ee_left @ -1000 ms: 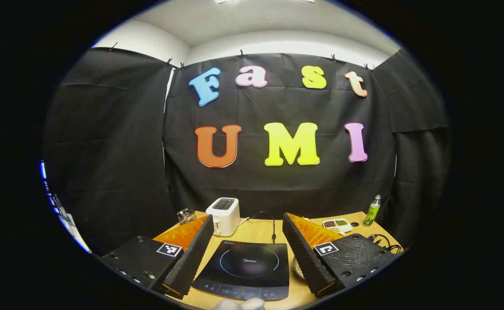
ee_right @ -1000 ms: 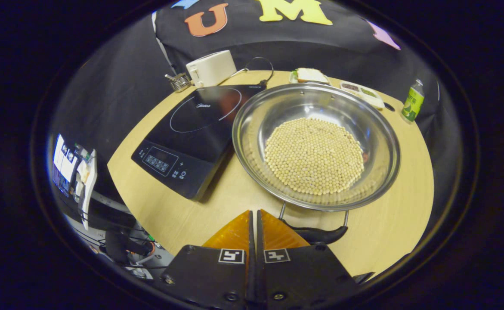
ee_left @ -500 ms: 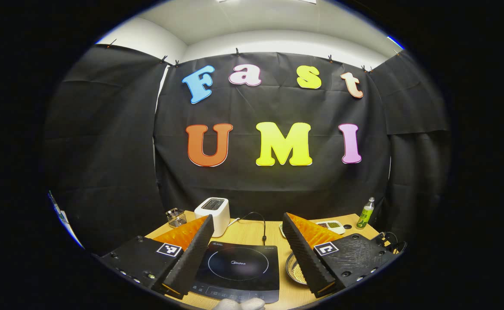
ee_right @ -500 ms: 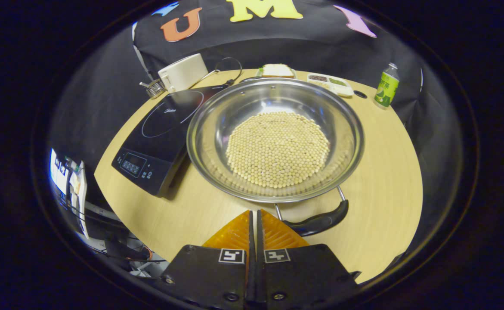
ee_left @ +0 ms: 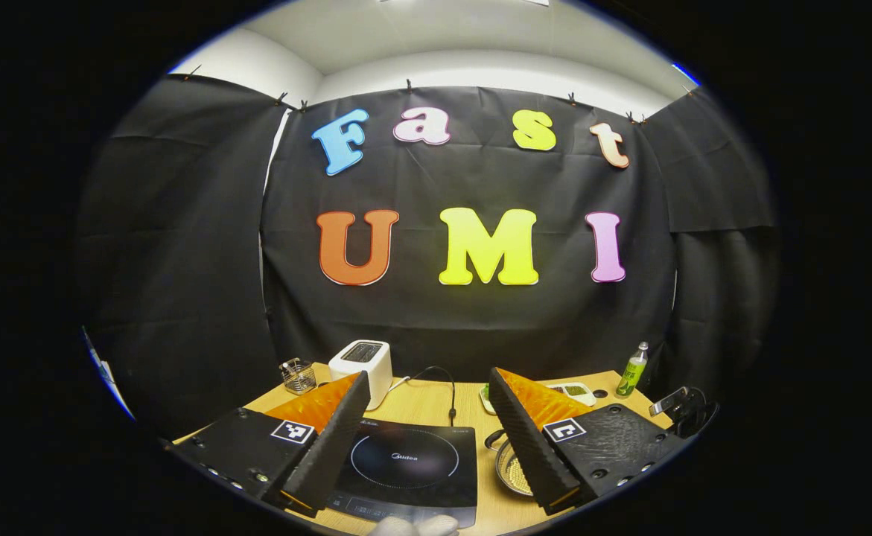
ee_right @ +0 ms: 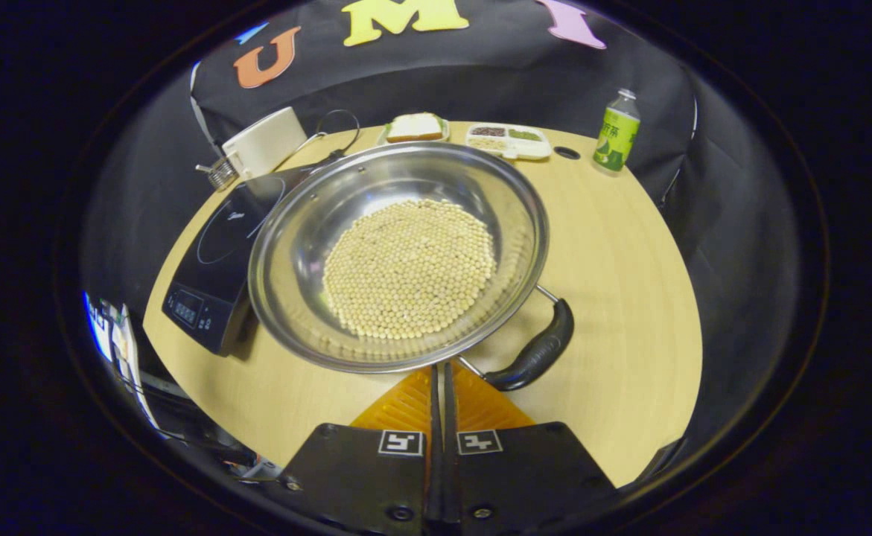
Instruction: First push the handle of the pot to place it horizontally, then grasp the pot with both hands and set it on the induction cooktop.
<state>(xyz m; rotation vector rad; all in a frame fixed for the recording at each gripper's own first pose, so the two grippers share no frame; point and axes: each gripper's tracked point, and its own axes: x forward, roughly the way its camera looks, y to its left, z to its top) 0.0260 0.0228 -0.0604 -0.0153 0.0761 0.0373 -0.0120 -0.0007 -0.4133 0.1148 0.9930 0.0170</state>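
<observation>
Your right claw [ee_right: 439, 372] is clenched, its two fingers pressed flat together with nothing between them, the tips sitting right at the near rim of the pot [ee_right: 398, 253]. In the right gripper view you look down into that steel pot: a bed of pale beans [ee_right: 409, 268] covers its bottom, and its dark handle [ee_right: 536, 353] sticks out at the lower right, angled, just beside your claw's tips on their right. Whether the tips touch the rim or the handle's wire bracket cannot be told. The pot stands on the wooden counter [ee_right: 622, 298], its left edge against or slightly over the induction cooktop [ee_right: 212, 275].

Your left claw [ee_left: 428, 424] is released, fingers spread wide, held level and well above the counter [ee_left: 424, 402]. The left gripper view gives you the cooktop [ee_left: 406, 461] straight ahead between the fingers, and a small slice of the pot [ee_left: 508, 465] peeking past the right finger, low and to the right of the claw.

Farther back, both views carry the white toaster [ee_left: 362, 362], a small wire basket [ee_left: 298, 376], a green bottle [ee_right: 614, 130] and a divided tray [ee_right: 510, 140]; the right gripper view adds a plate with bread [ee_right: 415, 128].
</observation>
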